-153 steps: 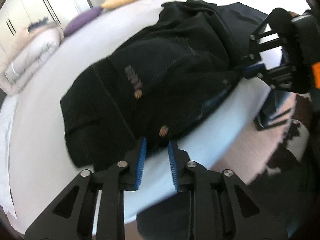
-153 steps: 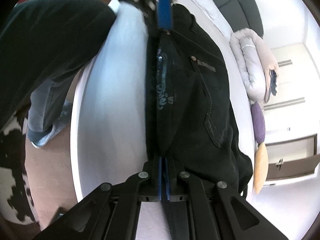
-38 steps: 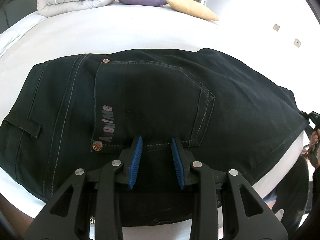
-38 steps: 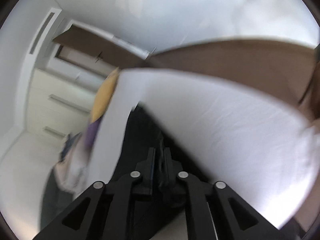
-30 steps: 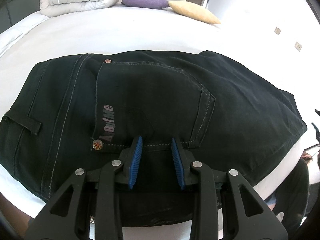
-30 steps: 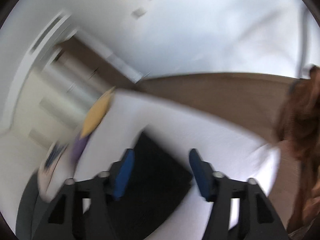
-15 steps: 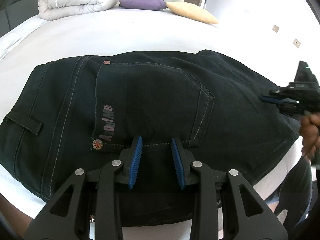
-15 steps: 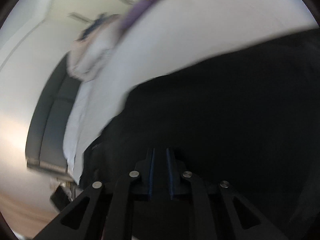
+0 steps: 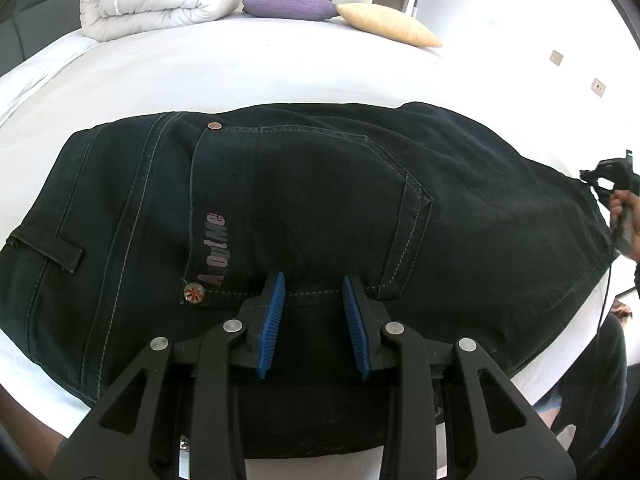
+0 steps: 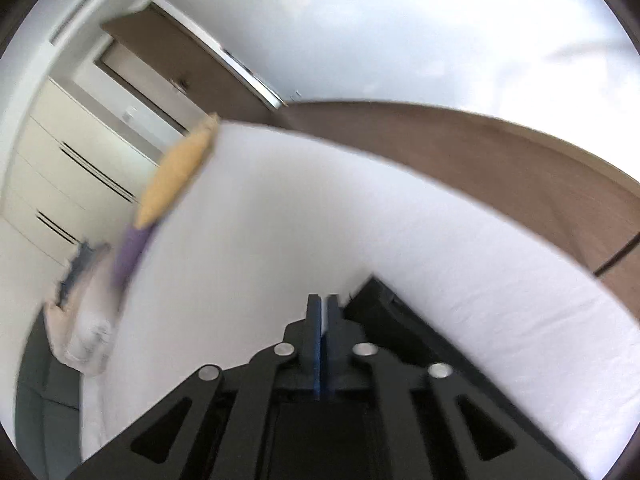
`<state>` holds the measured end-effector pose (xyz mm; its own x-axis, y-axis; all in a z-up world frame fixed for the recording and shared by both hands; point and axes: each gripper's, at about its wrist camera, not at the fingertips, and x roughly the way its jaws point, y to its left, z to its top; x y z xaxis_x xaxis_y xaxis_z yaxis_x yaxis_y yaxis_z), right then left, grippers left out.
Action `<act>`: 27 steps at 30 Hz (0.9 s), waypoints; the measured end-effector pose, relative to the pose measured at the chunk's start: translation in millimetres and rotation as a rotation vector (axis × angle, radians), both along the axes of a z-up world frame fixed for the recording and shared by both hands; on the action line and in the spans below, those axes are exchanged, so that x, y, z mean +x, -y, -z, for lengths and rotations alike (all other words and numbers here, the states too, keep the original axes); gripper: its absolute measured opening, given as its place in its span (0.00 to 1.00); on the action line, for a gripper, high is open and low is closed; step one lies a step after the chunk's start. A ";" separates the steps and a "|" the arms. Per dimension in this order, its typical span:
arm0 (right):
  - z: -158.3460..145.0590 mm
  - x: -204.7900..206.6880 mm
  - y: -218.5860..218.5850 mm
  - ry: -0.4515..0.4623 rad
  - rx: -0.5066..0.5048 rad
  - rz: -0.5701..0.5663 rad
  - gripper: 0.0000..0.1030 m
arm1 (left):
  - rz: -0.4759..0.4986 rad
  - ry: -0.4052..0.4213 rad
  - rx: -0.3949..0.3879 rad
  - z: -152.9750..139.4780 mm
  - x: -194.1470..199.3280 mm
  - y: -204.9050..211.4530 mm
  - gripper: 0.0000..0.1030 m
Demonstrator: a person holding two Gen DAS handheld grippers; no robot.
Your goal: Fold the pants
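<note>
The black pants (image 9: 320, 200) lie folded flat on the white bed (image 9: 280, 72), back pocket up. My left gripper (image 9: 314, 280) rests over the pocket's lower seam, its blue pads apart and nothing pinched between them. Held by a hand, my right gripper (image 9: 586, 174) shows at the pants' right edge. In the right wrist view the right gripper (image 10: 324, 304) is shut, its pads together, and no cloth shows between them. A corner of the pants (image 10: 384, 304) lies just to its right on the bed (image 10: 320, 220).
A rolled duvet (image 9: 160, 4), a purple cushion (image 9: 290, 6) and a yellow cushion (image 9: 388, 26) sit at the bed's far side. A person's leg (image 9: 592, 380) stands by the near right edge. Brown floor (image 10: 480, 148) and a cream wardrobe (image 10: 60, 168) lie beyond the bed.
The right gripper let go of the pants, opened, shut again, swung over the cloth and is back at the pants' right edge. The left gripper has stayed put.
</note>
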<state>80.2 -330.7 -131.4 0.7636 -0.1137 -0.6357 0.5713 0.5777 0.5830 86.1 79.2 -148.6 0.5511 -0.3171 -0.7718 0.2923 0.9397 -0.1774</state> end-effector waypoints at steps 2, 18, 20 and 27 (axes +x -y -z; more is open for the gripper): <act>-15.7 -9.8 -24.4 0.040 -0.005 -0.128 0.11 | -0.008 0.002 0.002 0.7 0.9 1.8 0.29; 57.2 42.6 -85.3 -0.183 0.133 -0.414 0.00 | -0.017 0.002 0.042 1.8 4.4 17.4 0.29; 53.4 57.1 -58.5 -0.176 0.111 -0.355 0.00 | -0.017 0.007 0.044 2.3 4.2 17.7 0.29; 11.6 -6.3 -27.0 -0.063 0.040 -0.213 0.04 | -0.024 0.005 0.028 1.0 1.6 13.2 0.29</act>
<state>73.9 -303.7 -143.0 0.7260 0.0720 -0.6839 0.4752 0.6662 0.5747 87.7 66.1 -149.6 0.5626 -0.2822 -0.7771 0.2703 0.9511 -0.1497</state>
